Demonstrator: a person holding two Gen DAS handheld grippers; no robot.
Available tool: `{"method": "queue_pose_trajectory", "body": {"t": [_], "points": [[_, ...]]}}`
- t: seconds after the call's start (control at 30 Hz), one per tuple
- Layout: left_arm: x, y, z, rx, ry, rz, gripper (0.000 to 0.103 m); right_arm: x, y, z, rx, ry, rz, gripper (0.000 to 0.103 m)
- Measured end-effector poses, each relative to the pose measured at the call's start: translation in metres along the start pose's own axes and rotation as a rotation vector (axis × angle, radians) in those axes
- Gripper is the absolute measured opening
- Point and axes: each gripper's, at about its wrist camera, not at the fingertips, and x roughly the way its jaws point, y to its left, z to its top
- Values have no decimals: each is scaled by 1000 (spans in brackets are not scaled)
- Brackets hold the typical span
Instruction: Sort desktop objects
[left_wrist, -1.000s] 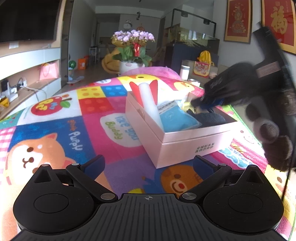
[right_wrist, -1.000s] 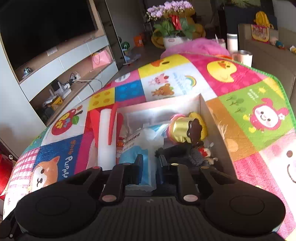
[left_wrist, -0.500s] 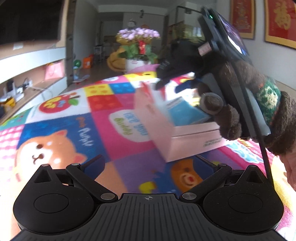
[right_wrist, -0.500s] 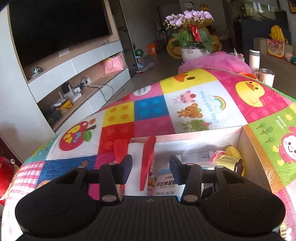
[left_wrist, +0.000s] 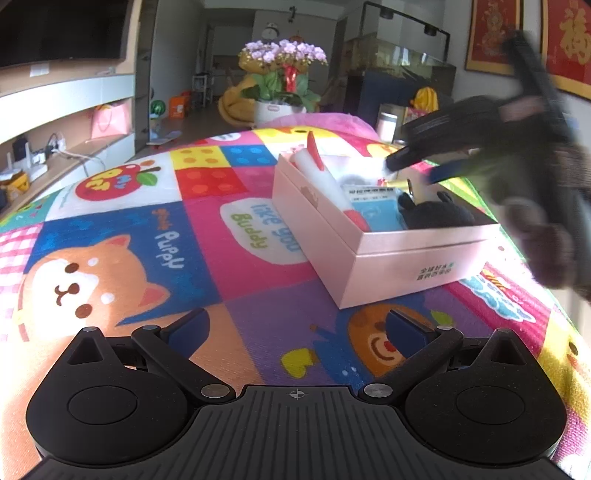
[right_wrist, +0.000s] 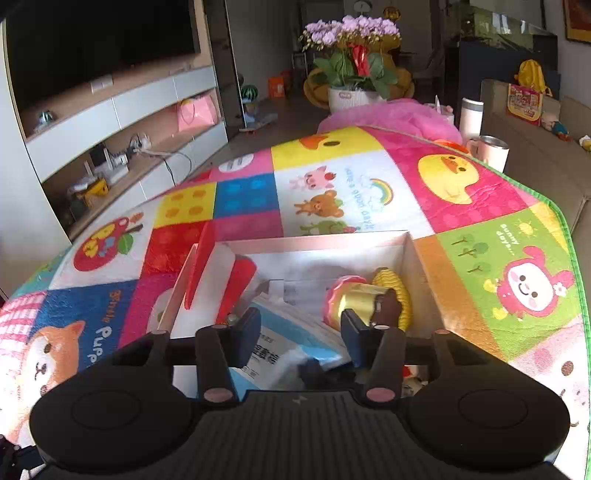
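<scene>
To your left of the pink box (left_wrist: 388, 258) the mat (left_wrist: 122, 221) is bare, so a gripper can pass there freely. The box is crowded; the white and red tube (right_wrist: 207, 273) blocks its left side.

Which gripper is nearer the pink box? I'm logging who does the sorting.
Right. The right gripper hangs over the pink box, jaws open; the left gripper sits short of it, over the mat.

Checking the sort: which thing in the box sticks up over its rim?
The white roll with red flaps; it leans on the pink box's far-left wall, poking above the rim. The blue packet and dark plush lie lower.
</scene>
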Motion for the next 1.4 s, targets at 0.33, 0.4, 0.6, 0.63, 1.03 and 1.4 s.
{"method": "queue_pose_trajectory", "body": {"t": [0.33,0.4,0.6,0.63,1.03,1.4], "points": [[26,-31,18,68,24,-8,103,-38,-93,-36,200,-64,25,103],[31,-39,21,87,29,0,103,-31,-97,-41,228,-48,60,103],[43,-46,26,87,21,-75,103,-8,-103,-47,321,-35,161,103],[45,-46,26,81,17,-96,103,-3,-102,-46,329,-11,197,103],[39,-7,24,57,-20,-26,103,20,-45,-37,306,56,276,103],[-3,27,-2,9,17,160,103,17,36,-45,71,-2,218,103]]}}
